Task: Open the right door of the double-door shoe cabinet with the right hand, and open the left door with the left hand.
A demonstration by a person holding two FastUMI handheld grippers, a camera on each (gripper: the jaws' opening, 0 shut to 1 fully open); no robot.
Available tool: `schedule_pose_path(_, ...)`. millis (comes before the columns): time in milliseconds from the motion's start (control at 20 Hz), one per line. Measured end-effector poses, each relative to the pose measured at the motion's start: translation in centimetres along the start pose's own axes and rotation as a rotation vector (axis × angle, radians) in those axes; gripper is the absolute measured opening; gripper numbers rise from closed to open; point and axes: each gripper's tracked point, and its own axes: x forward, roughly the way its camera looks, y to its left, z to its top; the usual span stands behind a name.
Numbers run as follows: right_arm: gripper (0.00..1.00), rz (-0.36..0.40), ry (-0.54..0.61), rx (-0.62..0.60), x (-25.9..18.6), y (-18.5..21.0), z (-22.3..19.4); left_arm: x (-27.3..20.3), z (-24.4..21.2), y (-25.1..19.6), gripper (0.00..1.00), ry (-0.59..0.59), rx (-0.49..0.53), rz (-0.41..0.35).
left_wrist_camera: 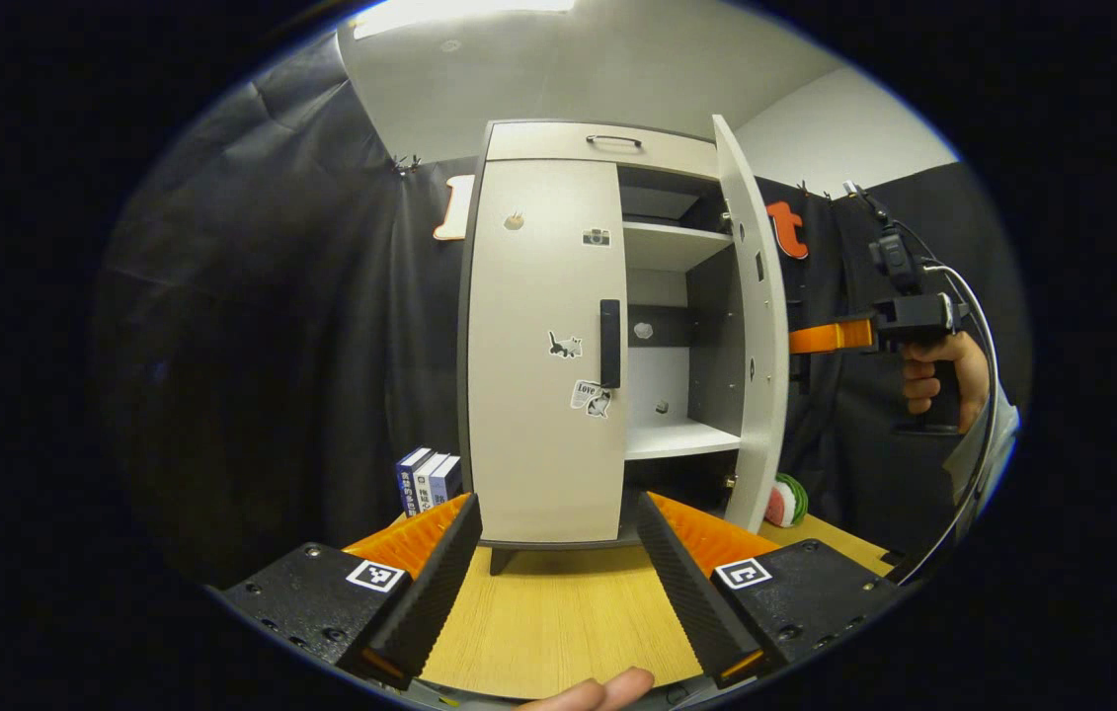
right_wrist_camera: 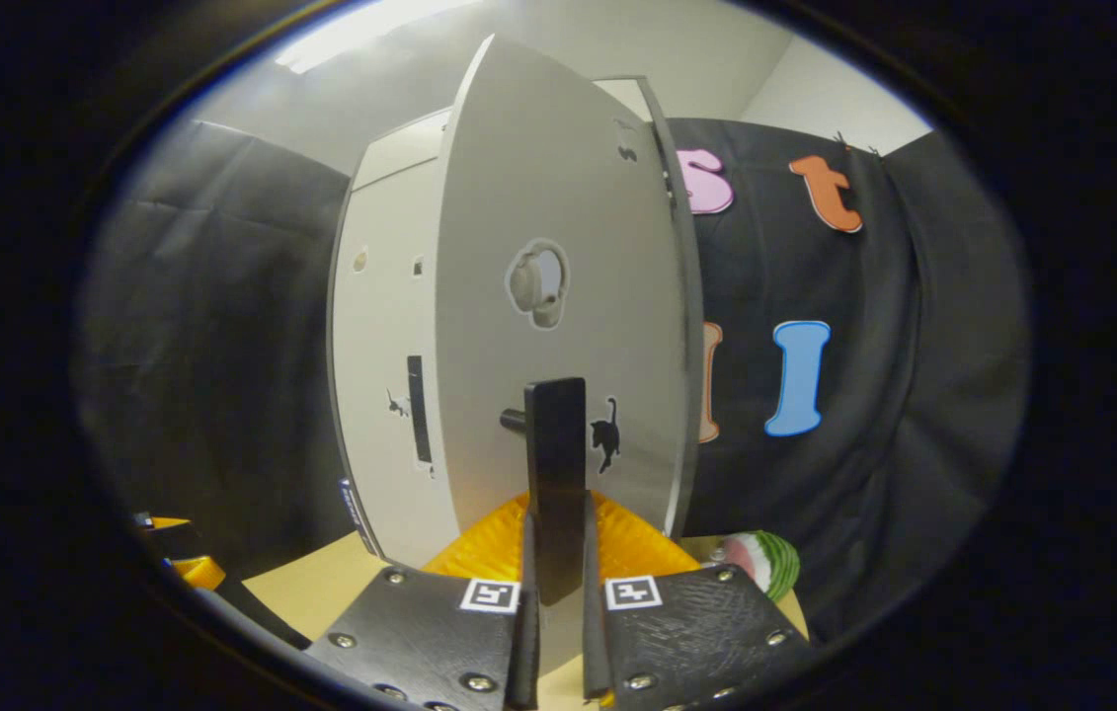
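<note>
Right door (right_wrist_camera: 558,296): swung open at frame centre; your right gripper (right_wrist_camera: 555,602) jaws clamp its handle (right_wrist_camera: 556,474).
Left door (left_wrist_camera: 543,346): closed, centre frame; your left gripper (left_wrist_camera: 558,583) jaws spread wide, apart from it.

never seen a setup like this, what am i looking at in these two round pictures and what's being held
A person holds a two-finger gripper in each hand, and each gripper carries a fisheye camera looking along its own fingers. In the right gripper view, the right gripper is closed on the dark handle of the cabinet's right door, already swung open. In the left gripper view, the left gripper is open and holds nothing, facing the left door, which is closed. That view also shows the other gripper in a hand at the right. On the wooden table stand the cabinet, some books and a watermelon-slice toy.
</note>
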Motion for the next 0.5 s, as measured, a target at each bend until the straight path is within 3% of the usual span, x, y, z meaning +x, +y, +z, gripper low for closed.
schedule_pose_path(200, 0.17, -0.032, -0.010, -0.018, -0.9, -3.0, 0.2, 1.2, -0.5, -1.5, 0.98, 0.014, -0.029, -0.049)
schedule_pose_path(350, 0.17, -0.137, -0.032, -0.092, -0.5, -7.2, 0.4, 2.3, -0.8, -1.9, 0.98, 0.019, -0.020, -0.057)
schedule_pose_path(400, 0.09, -0.186, -0.041, -0.086, -3.4, -9.2, 1.1, 2.7, -0.9, -2.4, 0.99, 0.018, -0.020, -0.072)
schedule_pose_path(450, 0.02, -0.193, -0.047, -0.045, -2.1, -11.2, 1.0, 3.0, -1.1, -2.8, 0.99, 0.022, -0.020, -0.083)
schedule_pose_path(500, 0.01, -0.129, -0.041, 0.024, -2.3, -10.9, 0.6, 3.3, -1.4, -2.9, 0.98, 0.029, -0.019, -0.084)
